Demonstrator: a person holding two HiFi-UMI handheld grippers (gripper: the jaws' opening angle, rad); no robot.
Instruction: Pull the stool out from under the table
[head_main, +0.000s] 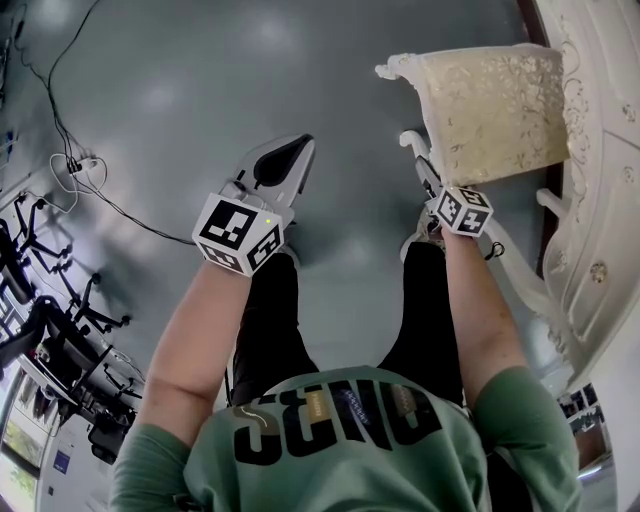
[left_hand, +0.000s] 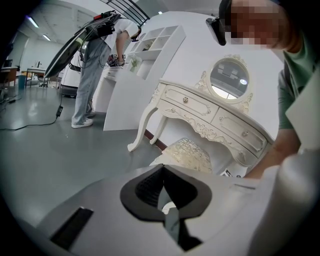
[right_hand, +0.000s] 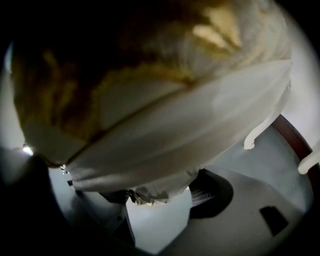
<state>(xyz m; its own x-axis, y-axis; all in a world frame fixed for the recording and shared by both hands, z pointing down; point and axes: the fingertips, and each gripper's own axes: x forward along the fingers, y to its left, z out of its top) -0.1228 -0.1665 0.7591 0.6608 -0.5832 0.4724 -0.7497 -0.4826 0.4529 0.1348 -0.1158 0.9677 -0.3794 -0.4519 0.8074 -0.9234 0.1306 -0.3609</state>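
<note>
The stool (head_main: 490, 110), with a cream patterned cushion and white carved legs, stands on the grey floor beside the white dressing table (head_main: 600, 200). My right gripper (head_main: 425, 172) is at the stool's near edge. In the right gripper view its jaws stand wide, and the stool's (right_hand: 175, 125) seat rail fills the space between the pads of the right gripper (right_hand: 157, 192). My left gripper (head_main: 280, 165) hangs over bare floor to the left of the stool, shut and holding nothing. The left gripper view looks over the left gripper (left_hand: 164, 190) at the stool (left_hand: 187, 152) in front of the table (left_hand: 210, 115).
Cables (head_main: 70, 165) trail over the floor at the far left, with black chair frames (head_main: 50, 340) below them. In the left gripper view a person (left_hand: 92, 65) stands by a white shelf unit (left_hand: 145, 60), and an oval mirror (left_hand: 229, 77) tops the table.
</note>
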